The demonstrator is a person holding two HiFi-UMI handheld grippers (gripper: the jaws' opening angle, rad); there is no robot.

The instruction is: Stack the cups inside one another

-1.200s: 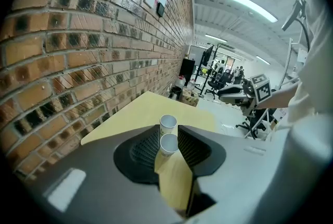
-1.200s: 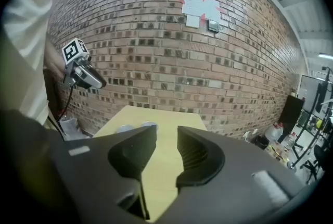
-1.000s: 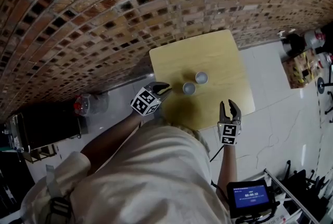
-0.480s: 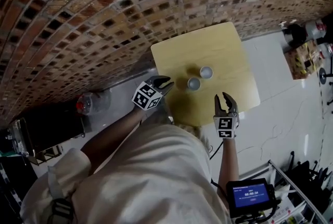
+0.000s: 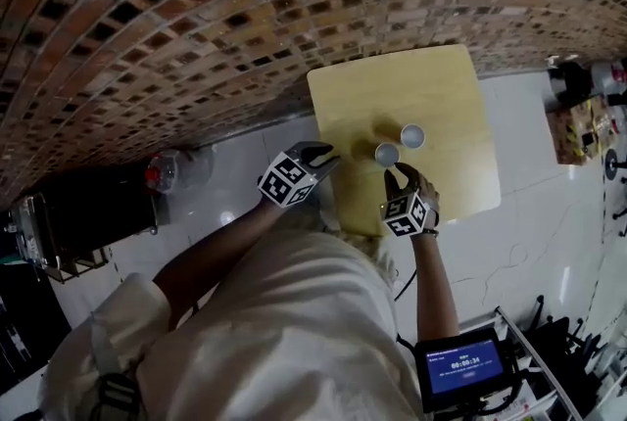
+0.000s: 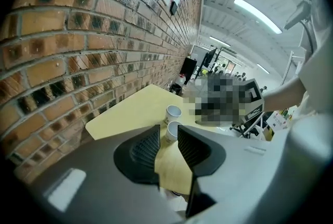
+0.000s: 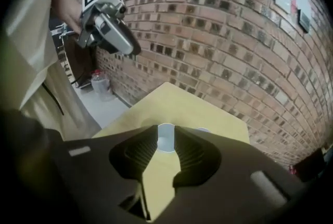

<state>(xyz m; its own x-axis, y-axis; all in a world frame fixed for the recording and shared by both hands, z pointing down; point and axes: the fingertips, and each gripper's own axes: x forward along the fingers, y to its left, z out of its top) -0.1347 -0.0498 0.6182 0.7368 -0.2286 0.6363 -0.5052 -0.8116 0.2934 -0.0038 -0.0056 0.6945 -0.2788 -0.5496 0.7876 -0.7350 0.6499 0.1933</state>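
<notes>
Now the right gripper (image 5: 404,176) is hovering just below the near cup (image 5: 387,154) at frame centre. Its jaws are spread but have just been closing, with nothing pinched. The left gripper (image 5: 323,153), empty, has been opening. The next move is likely gripping that cup and lifting it into the far cup (image 5: 412,135).

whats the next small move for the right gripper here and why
Probably ease the right gripper forward until its jaws straddle the nearer cup. Its jaws have just been closing but stand apart, that cup just past their tips, ungripped; the other cup waits beside it.
</notes>
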